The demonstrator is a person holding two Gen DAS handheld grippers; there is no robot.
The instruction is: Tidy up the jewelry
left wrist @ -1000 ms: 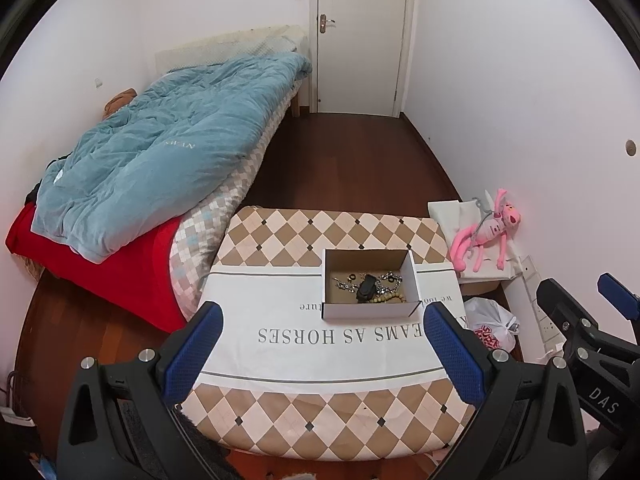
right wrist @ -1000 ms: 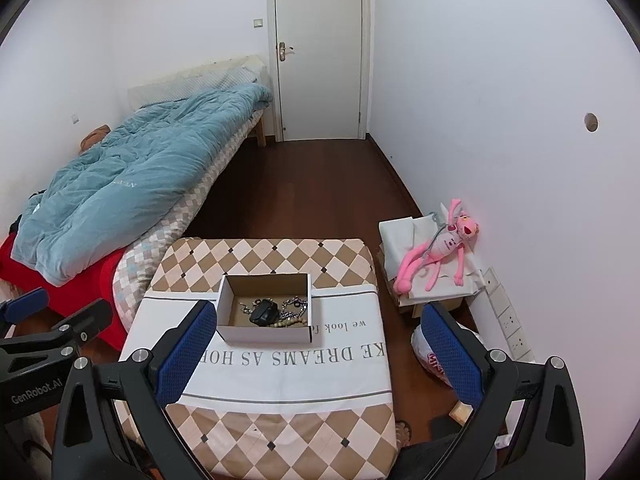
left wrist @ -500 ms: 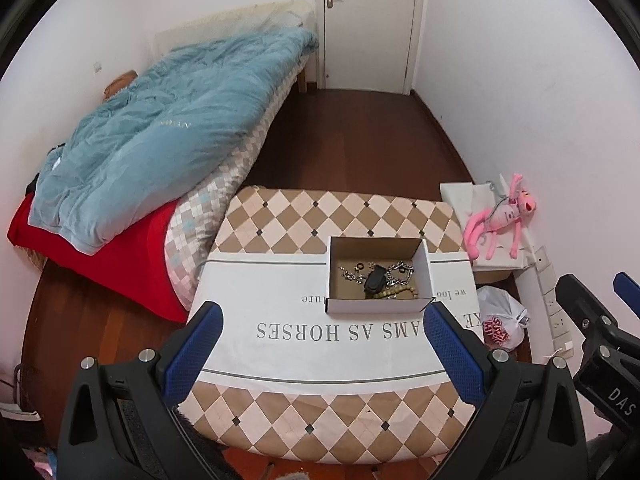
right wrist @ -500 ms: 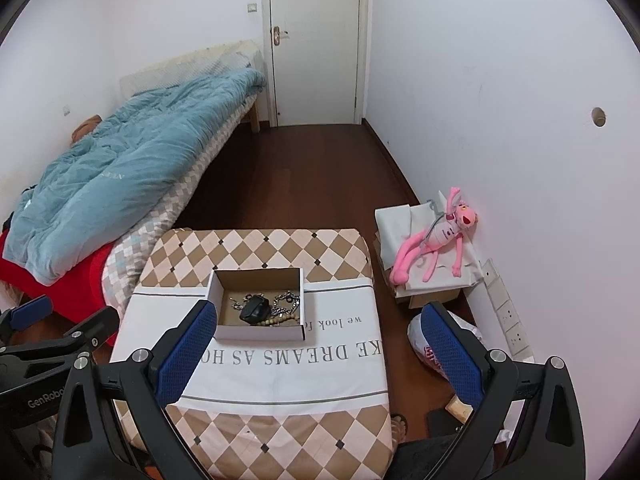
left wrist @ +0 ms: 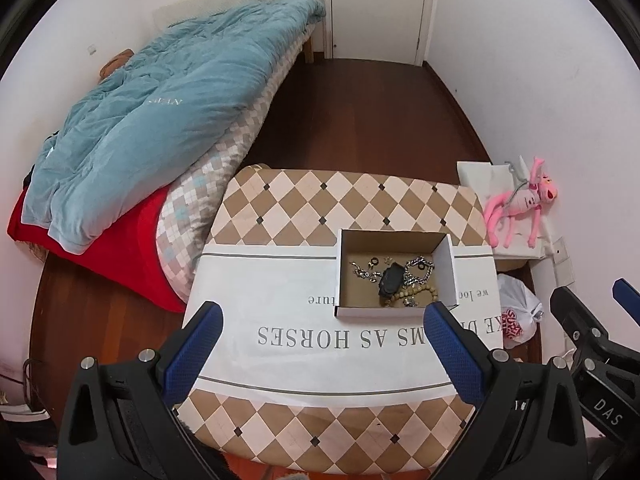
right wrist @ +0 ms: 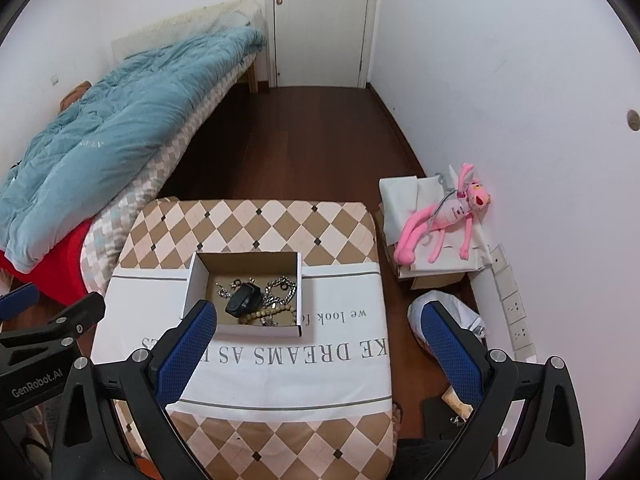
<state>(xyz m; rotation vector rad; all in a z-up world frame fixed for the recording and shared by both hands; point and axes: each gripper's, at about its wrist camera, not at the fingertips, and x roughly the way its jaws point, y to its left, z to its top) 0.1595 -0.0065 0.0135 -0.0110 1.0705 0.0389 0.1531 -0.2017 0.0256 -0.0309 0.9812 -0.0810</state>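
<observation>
Tablecloth (right wrist: 280, 376): white centre w/ grey lettering, tan/cream diamond check at ends; box (right wrist: 244, 330) white outside, brown inside; black band (right wrist: 242, 299), silver chain (right wrist: 282, 294), beige beads (right wrist: 272, 313); duvet (left wrist: 160, 120) teal; sheet (left wrist: 120, 256) red; plush (right wrist: 444, 220) pink; floor (right wrist: 304, 144) dk brown; gripper pads (left wrist: 196, 354) blue.

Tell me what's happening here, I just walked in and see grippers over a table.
A person holds two grippers above a cloth-covered table. The left gripper and right gripper are both open and empty. The cardboard box holds a jumble: a silver chain, a bead bracelet, a black item. Nothing is picked yet.
</observation>
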